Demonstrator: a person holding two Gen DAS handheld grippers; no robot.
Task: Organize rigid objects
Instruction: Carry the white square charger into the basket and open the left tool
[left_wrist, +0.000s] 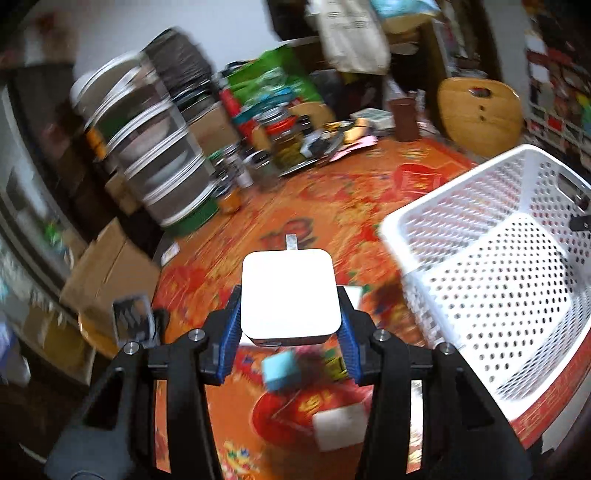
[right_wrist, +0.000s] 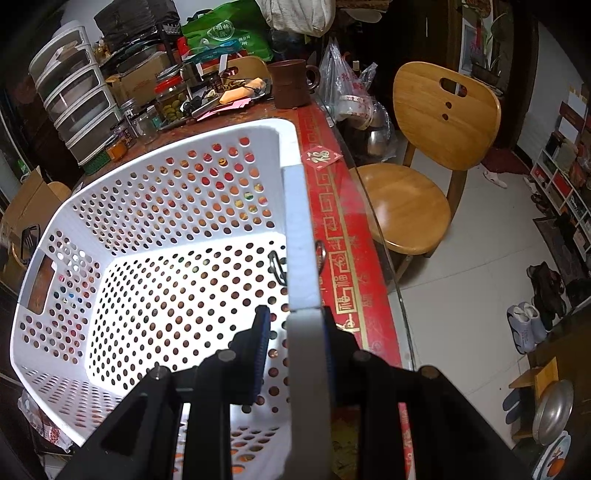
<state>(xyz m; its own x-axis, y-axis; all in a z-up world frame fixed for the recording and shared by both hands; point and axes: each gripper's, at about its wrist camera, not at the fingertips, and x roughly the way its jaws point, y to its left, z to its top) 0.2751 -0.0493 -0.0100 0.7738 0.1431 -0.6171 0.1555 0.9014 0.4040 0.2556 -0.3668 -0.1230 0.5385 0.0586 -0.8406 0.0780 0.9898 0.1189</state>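
One white basket (right_wrist: 155, 229) holds nothing visible.

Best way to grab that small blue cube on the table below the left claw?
Take the blue cube by two opposite flat faces, coming straight down from above. It looks boxy and sits apart from the white block, so the fingers should have room on both sides. The left claw already holds a white box, so drop that first.

white square box (left_wrist: 290, 295): flat, lifted above table | white basket (right_wrist: 155, 229): holed walls, tilted | blue cube (left_wrist: 282, 373), small white block (left_wrist: 341, 424): on table
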